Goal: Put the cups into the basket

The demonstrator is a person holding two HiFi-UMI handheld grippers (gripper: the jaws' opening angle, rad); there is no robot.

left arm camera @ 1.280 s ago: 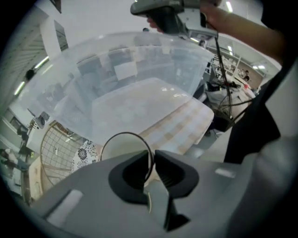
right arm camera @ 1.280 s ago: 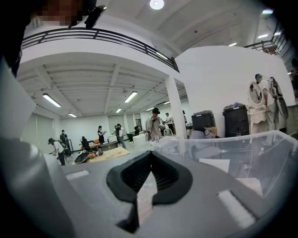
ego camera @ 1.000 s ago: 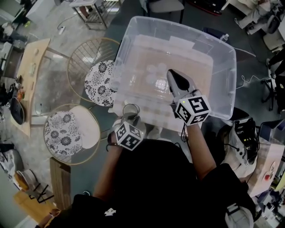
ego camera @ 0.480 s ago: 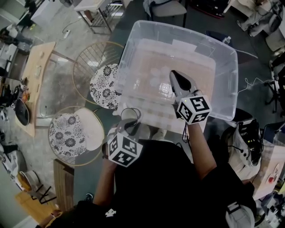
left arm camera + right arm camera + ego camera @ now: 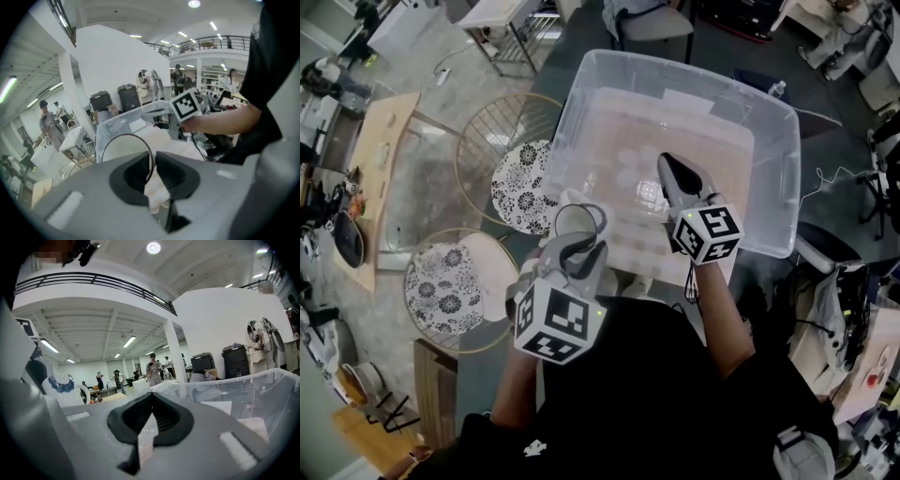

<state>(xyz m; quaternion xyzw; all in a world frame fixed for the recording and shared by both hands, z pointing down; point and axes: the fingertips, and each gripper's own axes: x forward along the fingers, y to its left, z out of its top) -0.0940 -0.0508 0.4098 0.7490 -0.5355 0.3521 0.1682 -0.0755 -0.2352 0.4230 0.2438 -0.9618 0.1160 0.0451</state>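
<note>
Left gripper [image 5: 581, 249]: you're pinching one clear cup [image 5: 578, 221] by its rim, holding it at the basket's [image 5: 774, 112] near left corner.
Cup look: see-through with a dark ring rim, and the walls are barely showing.
Right gripper [image 5: 667, 162]: jaws pressed together, hanging over the basket.
Inside basket: faint round shapes are showing, can't count them.

The basket [image 5: 572, 122] stands open; the right tool [image 5: 666, 161] occupies its middle, left side free.

The left gripper [image 5: 578, 253] pinches a clear cup [image 5: 579, 221] by its rim, just near-left of the clear basket [image 5: 773, 178], over which the right gripper [image 5: 668, 169] hangs.
</note>
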